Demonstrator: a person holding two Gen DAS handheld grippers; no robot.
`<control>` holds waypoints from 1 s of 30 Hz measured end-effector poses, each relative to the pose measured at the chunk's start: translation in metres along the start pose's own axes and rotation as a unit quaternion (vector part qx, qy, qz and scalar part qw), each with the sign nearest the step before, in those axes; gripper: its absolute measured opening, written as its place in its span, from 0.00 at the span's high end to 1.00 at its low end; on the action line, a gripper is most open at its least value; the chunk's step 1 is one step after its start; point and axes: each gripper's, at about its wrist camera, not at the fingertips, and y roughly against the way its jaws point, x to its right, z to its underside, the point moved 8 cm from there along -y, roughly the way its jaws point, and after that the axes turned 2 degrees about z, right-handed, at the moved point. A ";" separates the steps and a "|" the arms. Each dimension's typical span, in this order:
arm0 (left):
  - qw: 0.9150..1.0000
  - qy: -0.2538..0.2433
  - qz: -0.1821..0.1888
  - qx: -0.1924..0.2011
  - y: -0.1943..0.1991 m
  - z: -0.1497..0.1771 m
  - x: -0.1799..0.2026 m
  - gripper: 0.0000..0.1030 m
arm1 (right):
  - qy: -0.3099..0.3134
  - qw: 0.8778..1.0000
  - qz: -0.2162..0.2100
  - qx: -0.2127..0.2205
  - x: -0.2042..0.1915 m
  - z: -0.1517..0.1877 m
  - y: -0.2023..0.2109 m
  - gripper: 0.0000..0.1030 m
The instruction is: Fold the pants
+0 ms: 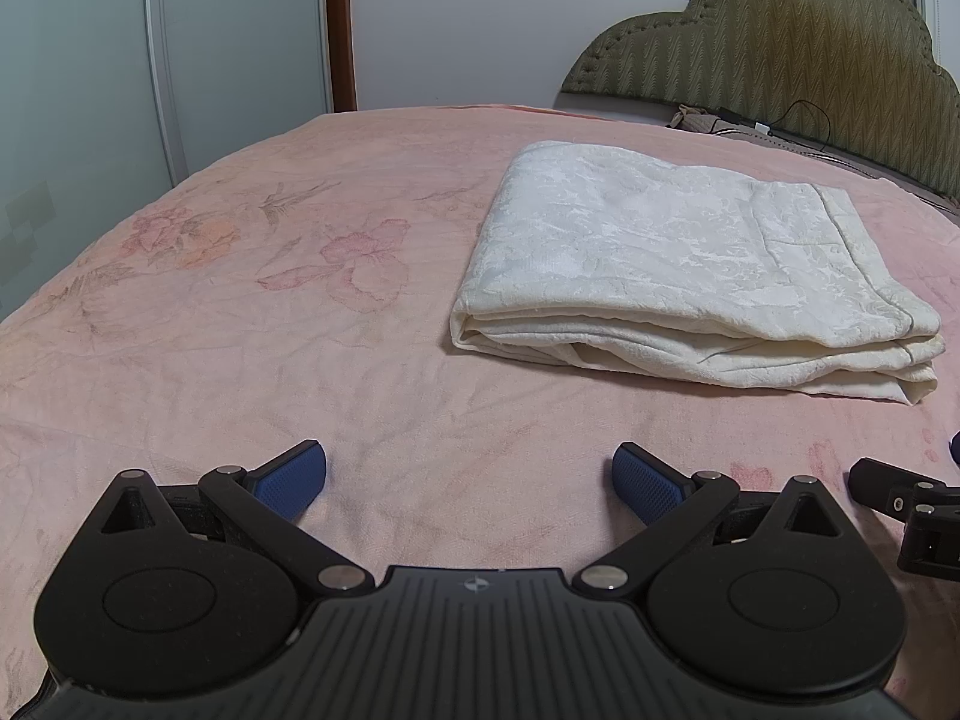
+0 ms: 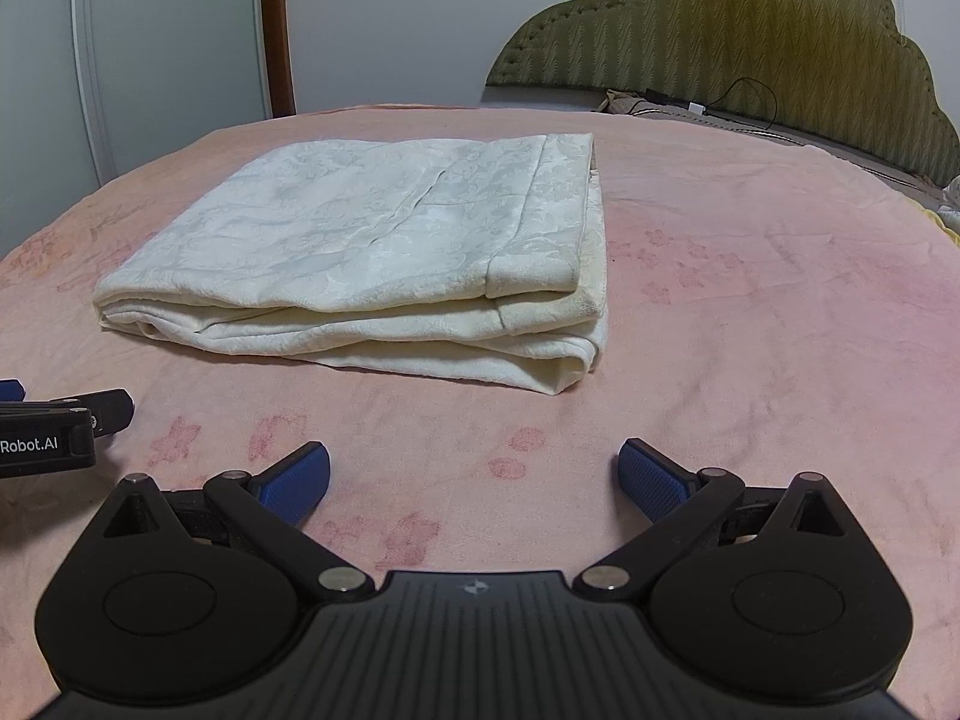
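Note:
The cream-white pants (image 1: 678,264) lie folded into a thick flat rectangle on the pink bed. In the right wrist view the pants (image 2: 384,258) sit ahead and slightly left, with stacked layers showing at the near edge. My left gripper (image 1: 469,480) is open and empty, low over the bed, short of the pants and to their left. My right gripper (image 2: 474,477) is open and empty, low over the bed in front of the pants. Each gripper shows at the edge of the other's view.
The pink floral bedspread (image 1: 240,300) covers the bed. An olive padded headboard (image 2: 750,42) stands at the back right with a black cable (image 2: 738,102) and small items at its base. A wardrobe (image 1: 120,60) and a brown door frame (image 1: 339,24) stand beyond the bed's far left edge.

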 end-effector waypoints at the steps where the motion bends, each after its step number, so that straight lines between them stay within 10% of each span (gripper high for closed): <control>1: 1.000 0.000 0.000 0.000 0.000 0.000 0.000 0.00 | 0.000 1.000 0.000 0.000 0.001 0.000 0.000 0.00; 30: 1.000 0.000 0.000 0.000 0.000 0.000 0.000 0.00 | -0.001 1.000 -0.002 0.000 0.000 0.000 0.000 0.00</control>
